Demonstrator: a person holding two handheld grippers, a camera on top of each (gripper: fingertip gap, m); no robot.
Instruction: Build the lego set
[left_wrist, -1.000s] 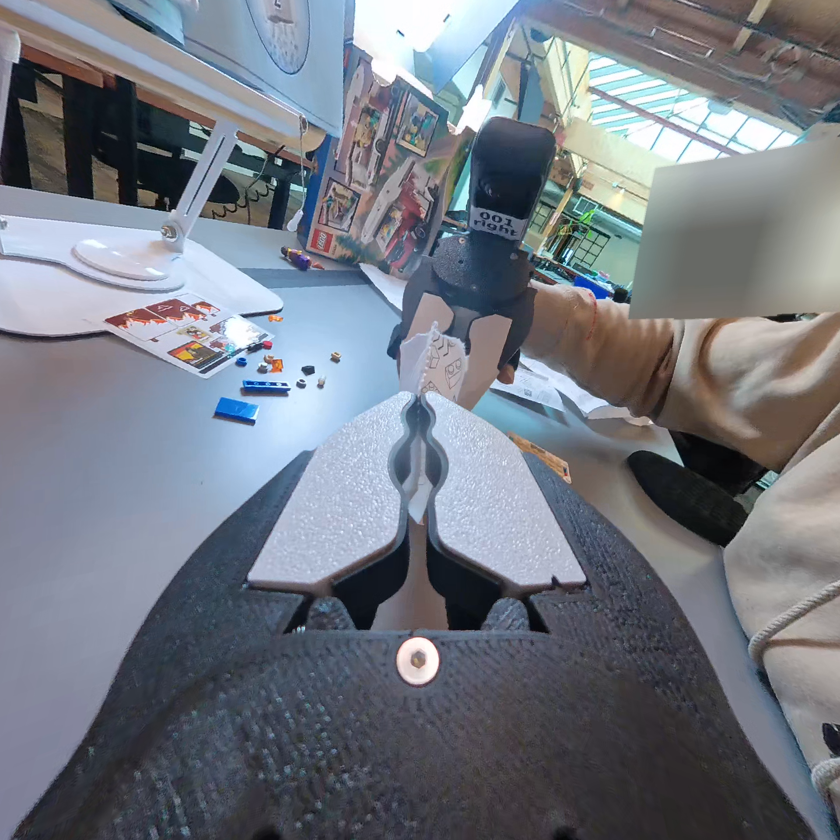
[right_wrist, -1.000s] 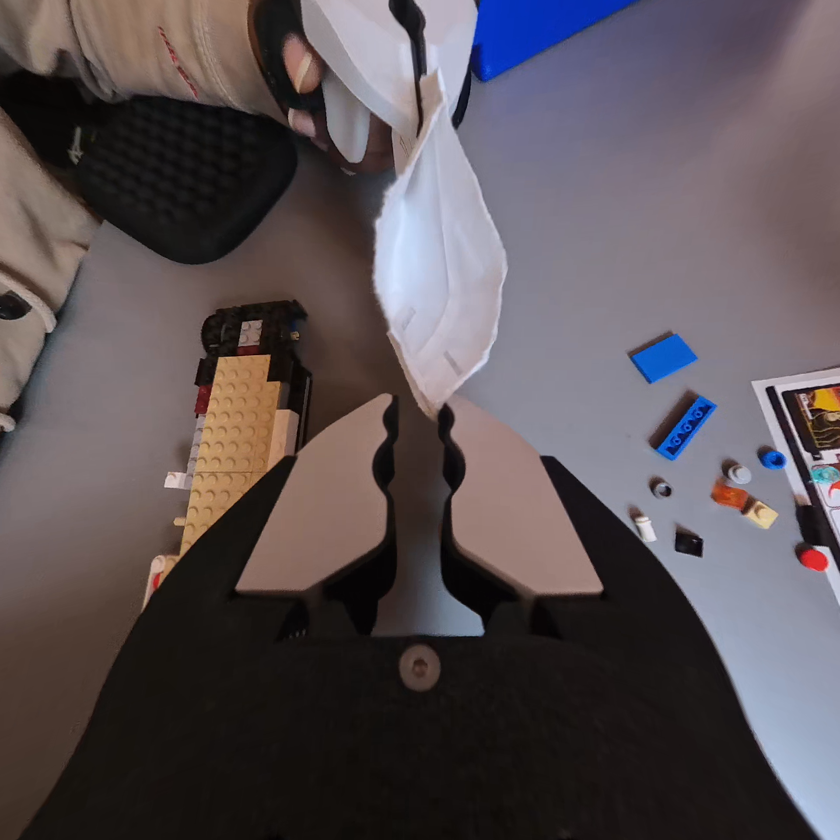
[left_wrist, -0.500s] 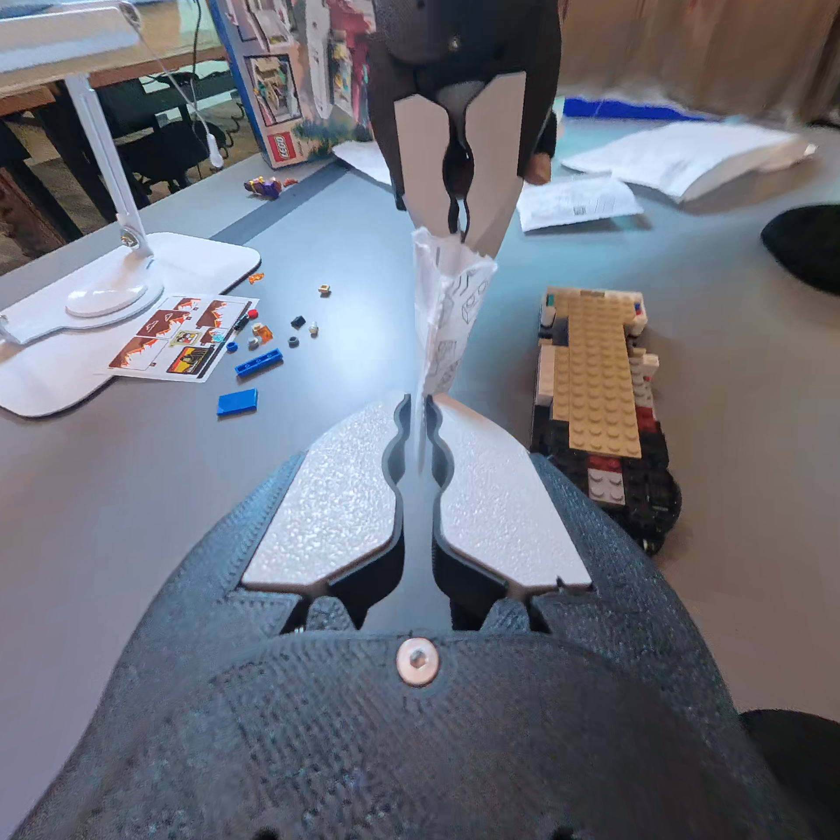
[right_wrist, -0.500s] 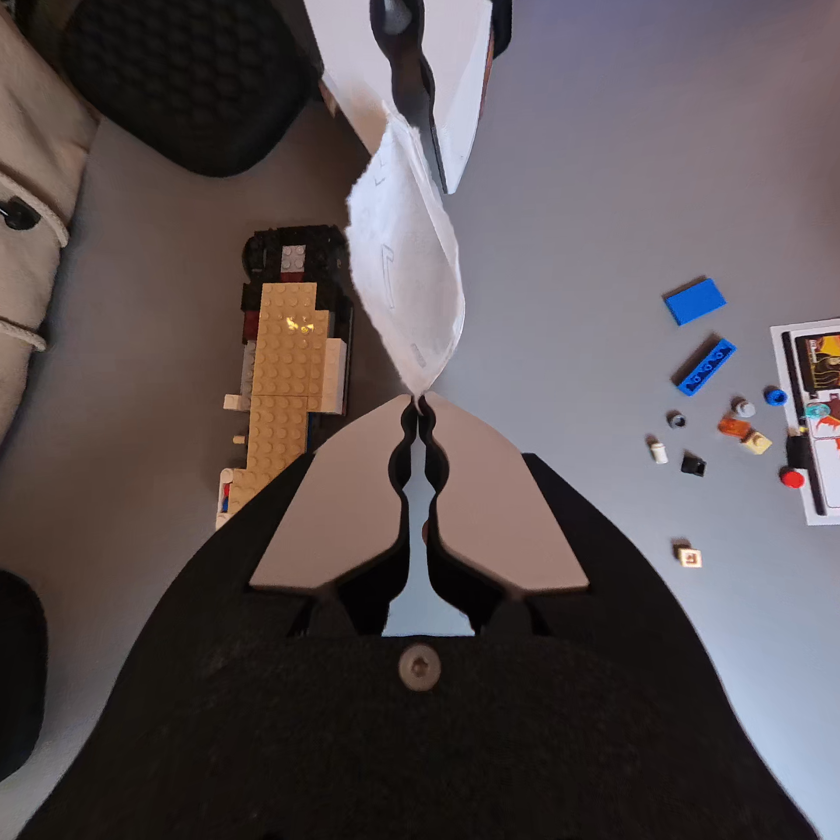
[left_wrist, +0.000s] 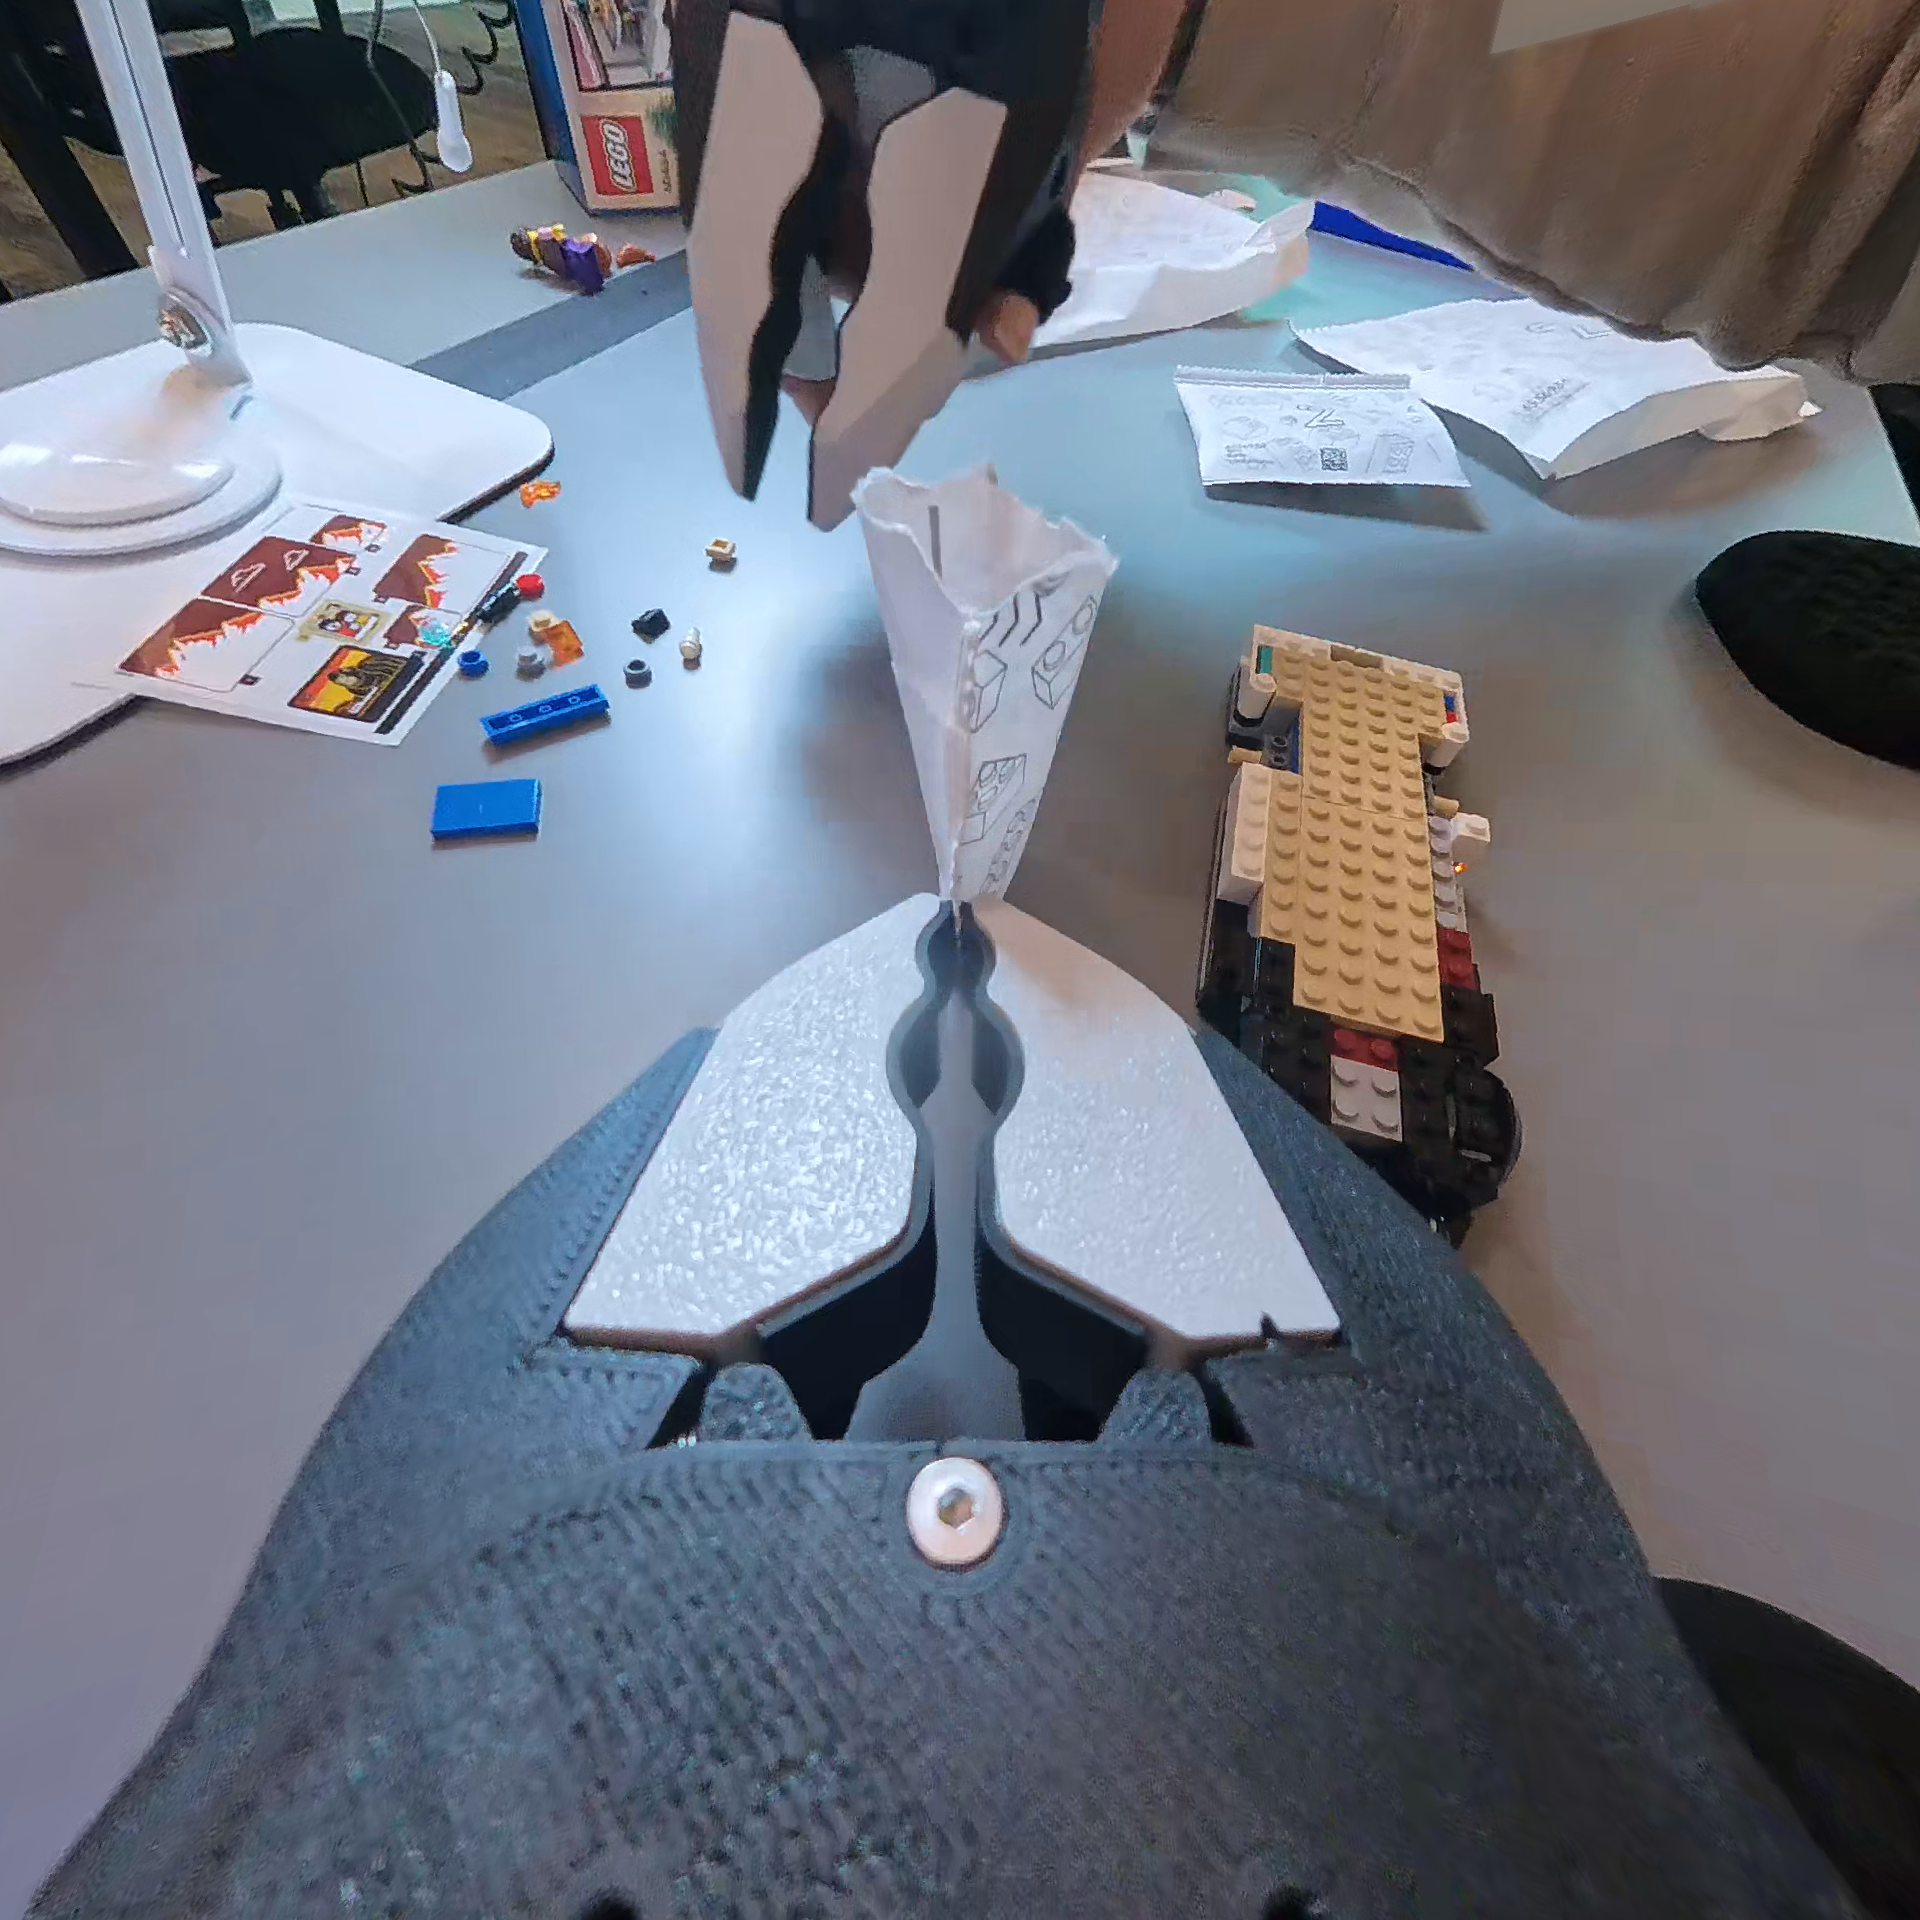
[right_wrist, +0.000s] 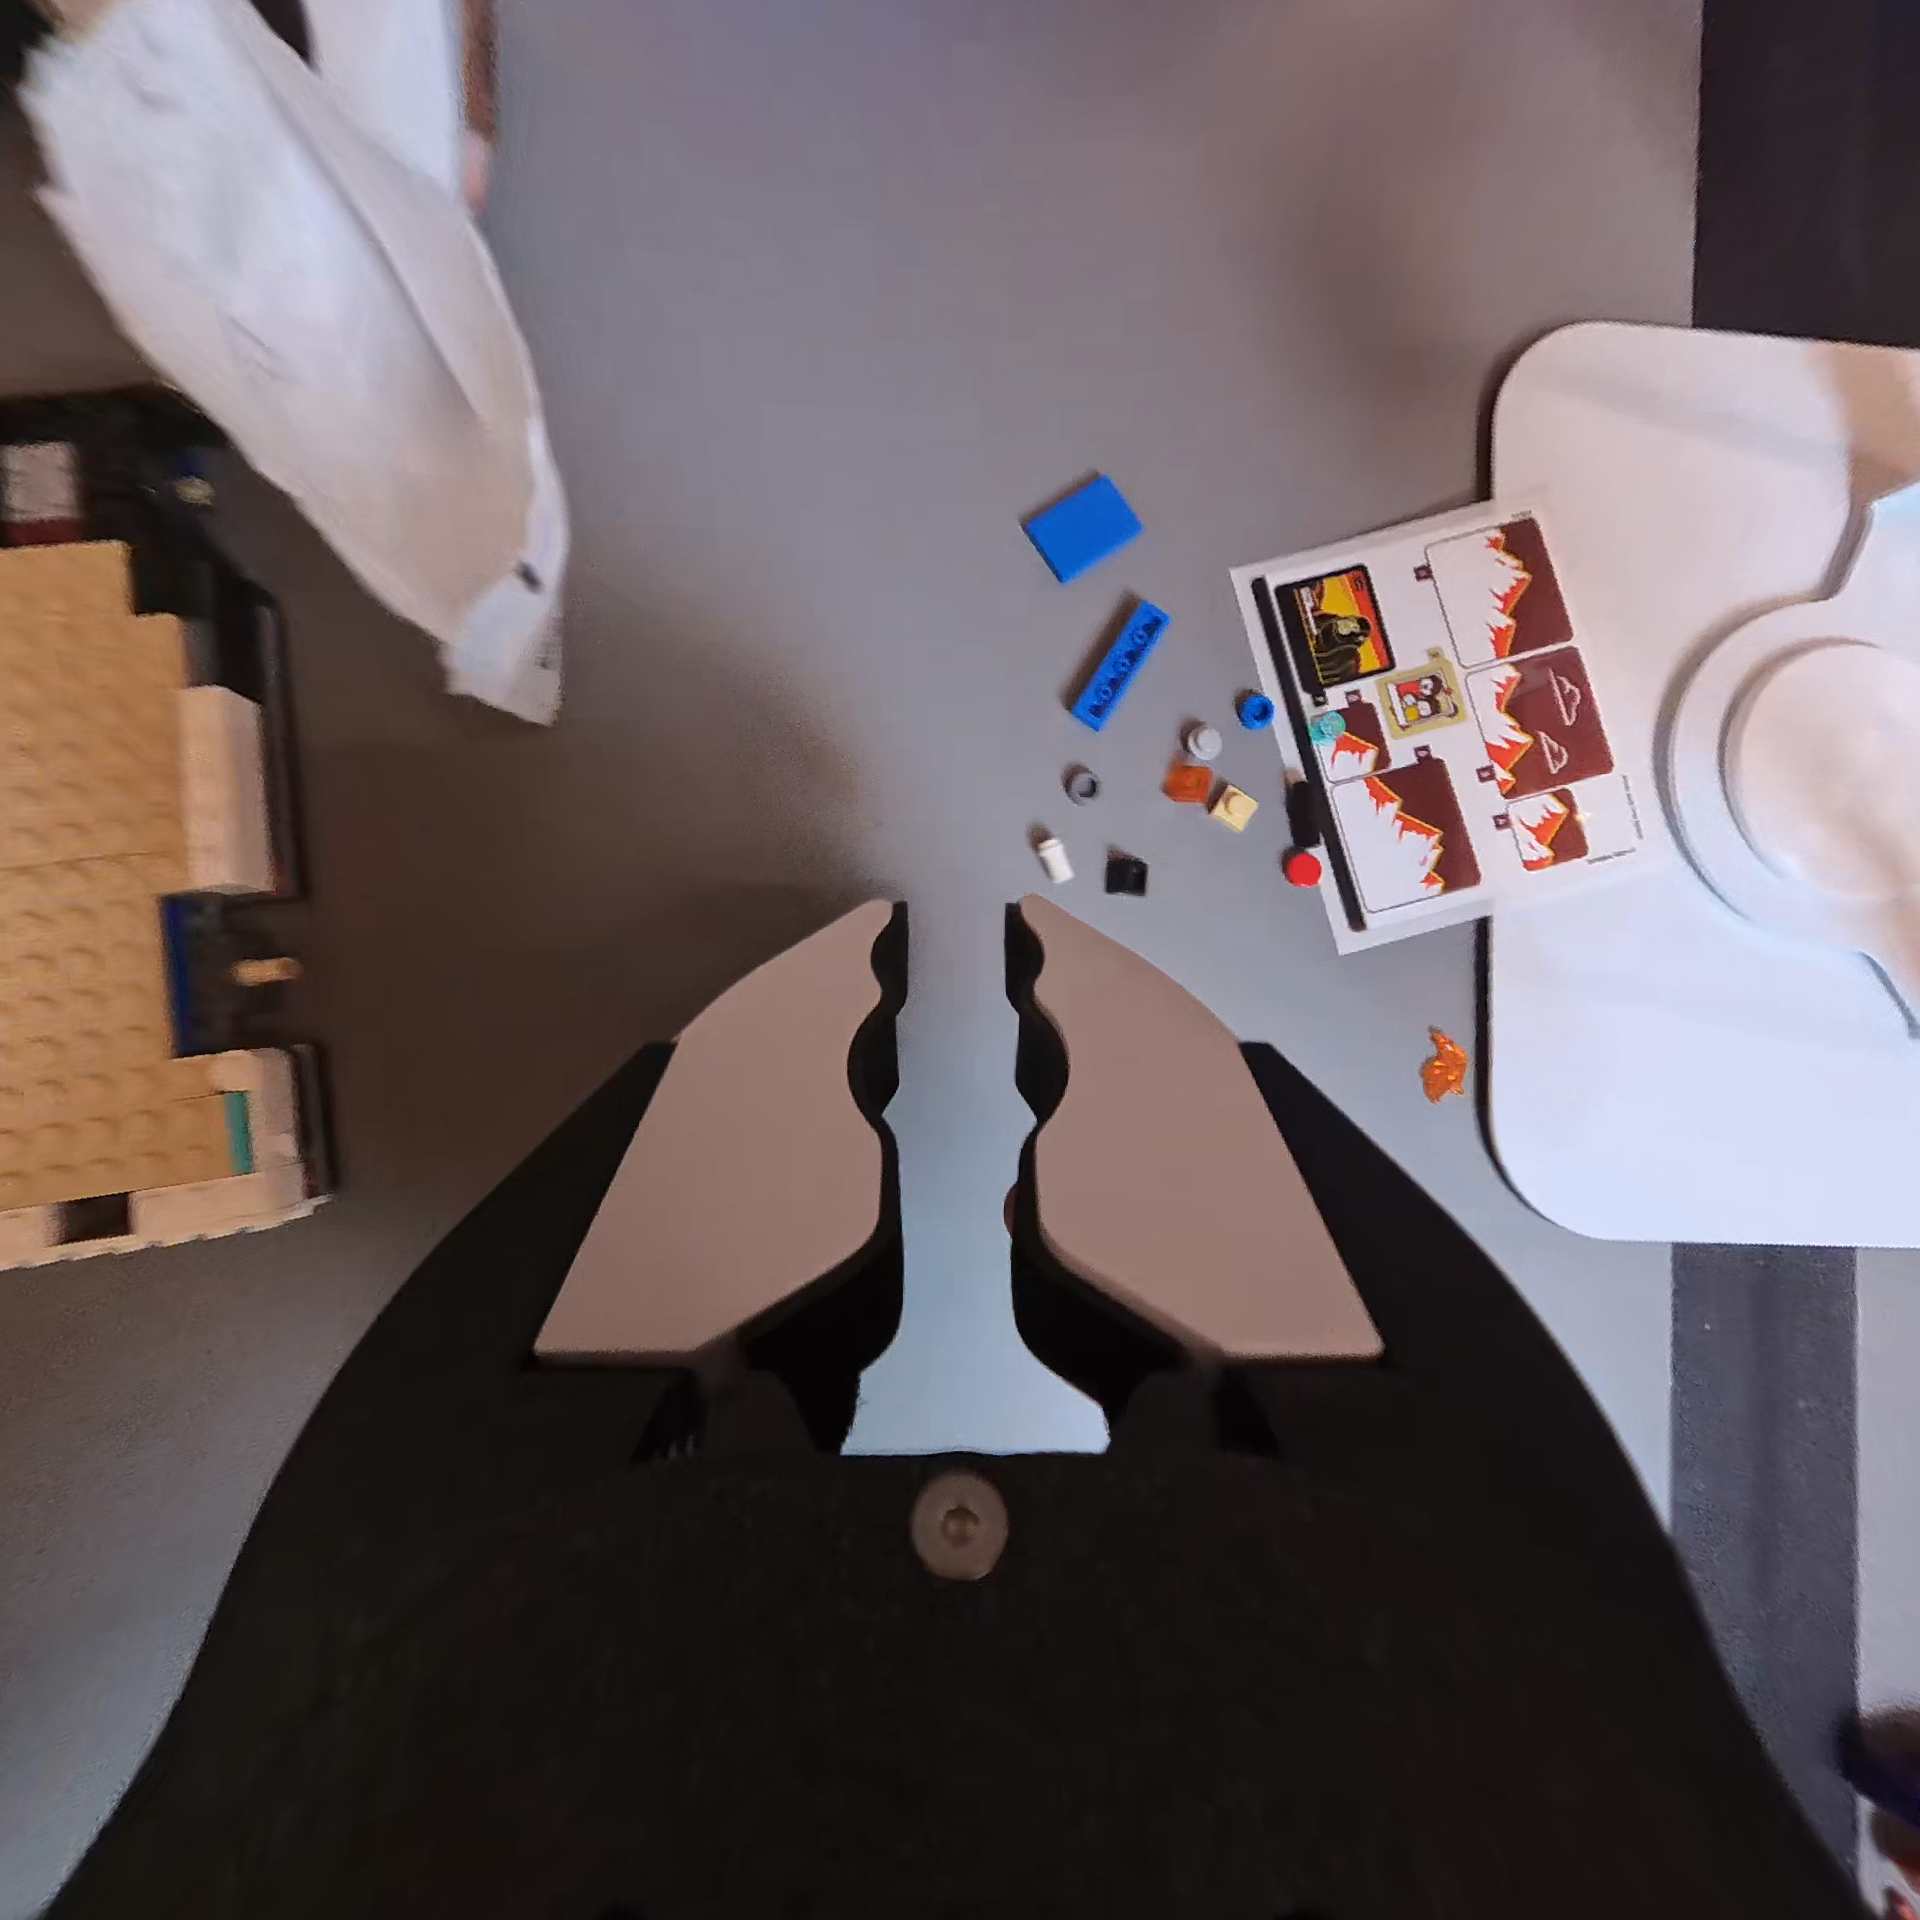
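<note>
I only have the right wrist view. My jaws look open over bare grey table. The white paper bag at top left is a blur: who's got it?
Observer: The left gripper has it; its fingertips are shut on the white paper bag's bottom corner, torn mouth up.
Operator: Is the right gripper touching it?
Observer: No. In the left wrist view the right gripper hangs open just left of the bag's torn rim, apart from it.
Operator: What's behind that bag?
Observer: More flat white paper bags lie on the grey table, past the tan-topped brick model.
</note>
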